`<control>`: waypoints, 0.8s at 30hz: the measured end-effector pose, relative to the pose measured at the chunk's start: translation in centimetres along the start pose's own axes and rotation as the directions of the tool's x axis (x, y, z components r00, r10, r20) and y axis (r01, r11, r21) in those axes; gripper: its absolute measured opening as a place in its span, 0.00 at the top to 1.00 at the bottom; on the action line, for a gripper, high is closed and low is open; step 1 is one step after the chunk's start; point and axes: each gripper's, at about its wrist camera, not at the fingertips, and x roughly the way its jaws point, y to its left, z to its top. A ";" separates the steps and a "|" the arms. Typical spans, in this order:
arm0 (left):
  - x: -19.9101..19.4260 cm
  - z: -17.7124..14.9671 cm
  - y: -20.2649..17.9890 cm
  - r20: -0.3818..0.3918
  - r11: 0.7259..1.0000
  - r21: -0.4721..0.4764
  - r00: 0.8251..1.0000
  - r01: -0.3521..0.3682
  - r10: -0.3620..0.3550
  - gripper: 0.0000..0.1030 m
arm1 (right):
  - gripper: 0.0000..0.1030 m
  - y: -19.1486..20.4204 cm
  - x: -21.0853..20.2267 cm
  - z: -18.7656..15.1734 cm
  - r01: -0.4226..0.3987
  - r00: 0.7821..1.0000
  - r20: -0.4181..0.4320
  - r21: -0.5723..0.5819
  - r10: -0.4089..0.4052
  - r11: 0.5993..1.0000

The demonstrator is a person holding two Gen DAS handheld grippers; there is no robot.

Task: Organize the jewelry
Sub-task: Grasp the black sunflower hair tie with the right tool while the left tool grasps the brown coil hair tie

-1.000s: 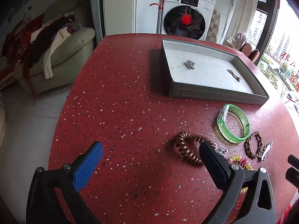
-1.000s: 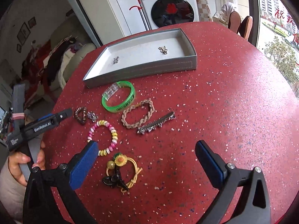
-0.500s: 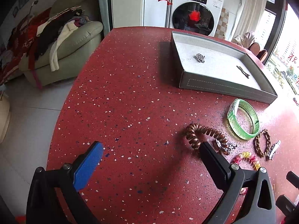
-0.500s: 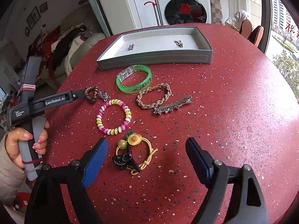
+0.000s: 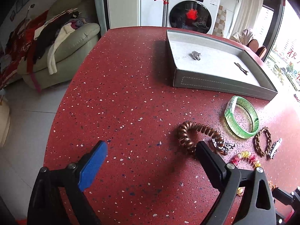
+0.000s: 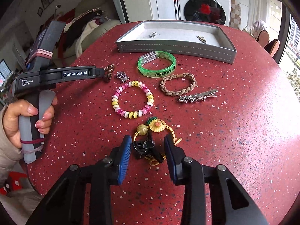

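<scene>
Items on my red speckled table (image 6: 234, 121), placed relative to the grey tray (image 6: 174, 47); the tray sits at the far side of the table and holds two small metal pieces, a silver charm (image 6: 152, 34) toward its left and a dark clip (image 6: 201, 39) toward its right; just in front of the tray's near wall lies the green bangle (image 6: 157, 66); nearer to me than that, the braided tan bracelet (image 6: 178, 84) with the silver hair clip (image 6: 198, 96) just beside it; left of the braid, the pink and yellow bead bracelet (image 6: 133, 99); left of the bangle, a small crystal trinket (image 6: 122, 76) and the brown coil hair tie (image 5: 198, 136); farthest from the tray, the yellow hair tie with a flower (image 6: 155, 131) and a black piece tangled on it. My right tongs (image 6: 148, 153) are narrowed around the near end of that yellow tie, one pad on each side of the black piece, but I cannot tell whether they touch it; my left tongs (image 5: 151, 159) are spread wide and hold nothing, the right fingertip (image 5: 204, 150) just at the near edge of the coil tie; my left hand (image 6: 24, 120) grips the handle at the table's left edge.
</scene>
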 end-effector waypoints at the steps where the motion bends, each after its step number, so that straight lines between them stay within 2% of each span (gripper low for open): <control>1: 0.0 0.0 -0.1 0.003 1.000 0.000 1.000 -0.001 0.001 0.00 | 0.71 -0.1 0.1 -0.1 -0.004 1.000 -0.004 0.005 0.004 1.000; 2: 0.0 0.1 -0.2 0.003 1.000 0.003 1.000 0.000 0.000 0.00 | 0.75 -0.2 0.2 -0.2 -0.007 1.000 -0.008 0.009 0.007 1.000; 7: -0.2 0.1 -1.0 0.012 0.999 0.033 1.000 -0.003 0.003 0.00 | 0.75 -0.2 0.1 -0.4 -0.010 1.000 -0.007 0.010 0.010 1.000; 13: -0.4 0.4 -1.8 0.013 0.997 0.073 1.000 -0.001 0.000 0.10 | 0.75 -0.1 -0.2 -0.2 -0.027 1.000 0.001 0.019 0.027 0.999; 18: -0.3 0.6 -2.4 0.007 0.995 0.096 1.000 -0.008 0.007 0.10 | 0.75 -0.1 -0.7 0.1 -0.049 0.999 0.013 0.039 0.048 0.998; 21: -0.2 0.7 -2.7 -0.011 0.994 0.106 1.000 0.008 -0.007 0.32 | 0.75 -0.2 -1.0 0.3 -0.064 0.998 0.020 0.055 0.063 0.996; 23: 0.2 0.5 -2.9 -0.025 0.993 0.119 1.000 0.015 -0.012 0.57 | 0.75 -0.3 -1.1 0.4 -0.070 0.997 0.023 0.064 0.069 0.995; 24: 0.2 0.4 -2.9 -0.022 0.992 0.121 0.999 0.029 -0.026 0.60 | 0.75 -0.5 -1.1 0.4 -0.072 0.997 0.025 0.069 0.070 0.995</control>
